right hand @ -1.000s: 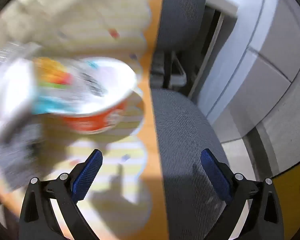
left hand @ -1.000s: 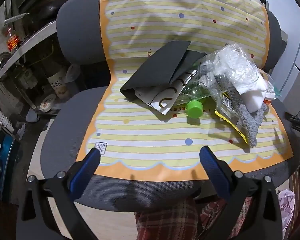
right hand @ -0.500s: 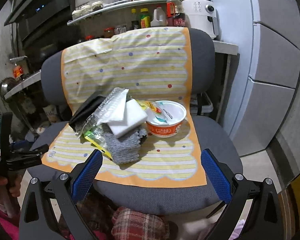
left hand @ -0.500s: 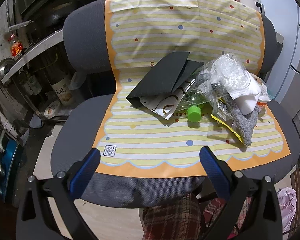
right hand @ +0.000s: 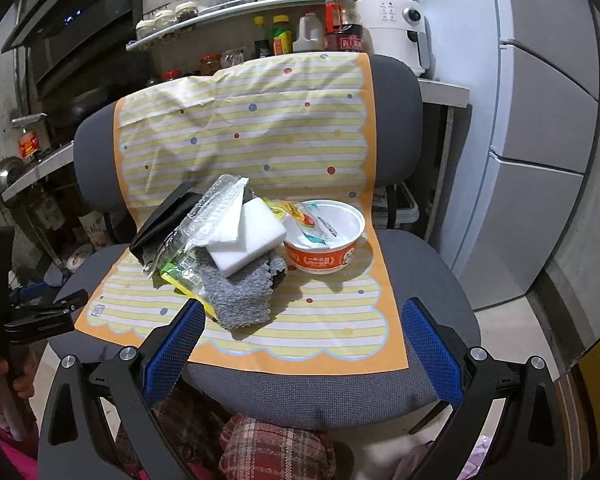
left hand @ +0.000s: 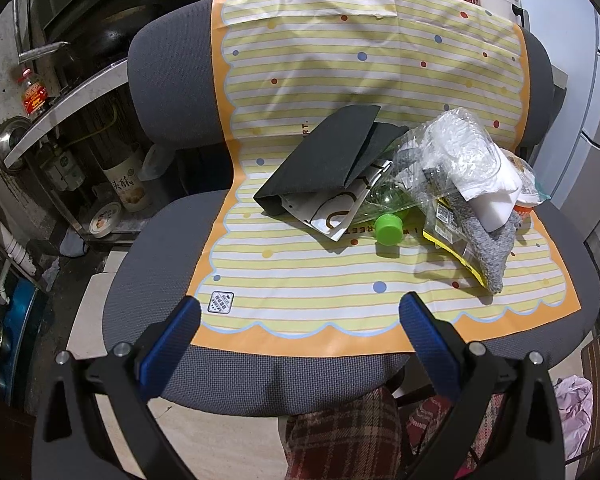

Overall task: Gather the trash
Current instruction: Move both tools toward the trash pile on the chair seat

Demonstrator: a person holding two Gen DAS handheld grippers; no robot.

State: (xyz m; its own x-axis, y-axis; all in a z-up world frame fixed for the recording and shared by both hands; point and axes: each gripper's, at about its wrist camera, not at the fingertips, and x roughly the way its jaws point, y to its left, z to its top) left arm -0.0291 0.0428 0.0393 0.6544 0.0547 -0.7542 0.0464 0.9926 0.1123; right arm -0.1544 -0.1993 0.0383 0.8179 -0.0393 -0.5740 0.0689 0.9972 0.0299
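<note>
A pile of trash lies on a striped yellow mat (left hand: 300, 276) covering a grey office chair (left hand: 164, 80). It holds a black folded sheet (left hand: 324, 160), a plastic bottle with a green cap (left hand: 388, 229), a clear plastic wrapper (left hand: 456, 148), a white foam block (right hand: 248, 240), a grey cloth (right hand: 240, 292) and an orange noodle cup (right hand: 326, 236) at the right. My left gripper (left hand: 300, 320) is open and empty before the seat's front edge. My right gripper (right hand: 300, 324) is open and empty, in front of the cloth and cup.
A shelf with bottles and jars (right hand: 284, 36) and a white appliance (right hand: 396, 28) stand behind the chair. Grey cabinet fronts (right hand: 540, 160) are at the right. A metal rack with bowls (left hand: 60, 128) is at the left. Plaid-clad knees (right hand: 276, 448) are below the seat.
Both grippers have drawn back from the chair. The right view swung from a blurred close look at the noodle cup to the whole chair. Jaws stayed open.
</note>
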